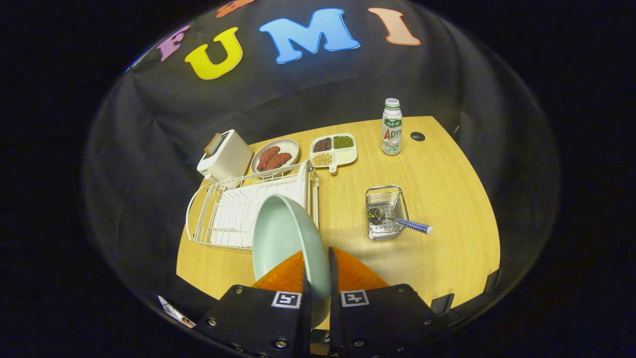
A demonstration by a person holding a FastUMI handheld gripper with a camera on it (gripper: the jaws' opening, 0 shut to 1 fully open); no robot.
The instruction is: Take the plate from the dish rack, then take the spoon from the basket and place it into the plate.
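Pale green plate (288, 238): held on edge, its rim clamped between the two fingers of the gripper (318, 293), lifted above the wooden table (437, 189) just in front of the dish rack (238, 209).
White wire dish rack: on the table, beyond the plate.
Metal basket (386, 211): perforated, well apart from the rack, standing beyond the fingers.
Spoon (397, 221): bowl inside the basket, blue patterned handle sticking out over its rim.
White toaster (226, 155): behind the rack, a slice of bread in the slot.
Round plate of sausages (275, 155): beside the toaster.
Divided tray (334, 149): beans and grains in separate compartments.
Bottle (391, 127): white, green cap; label lettering too small to make out in full.
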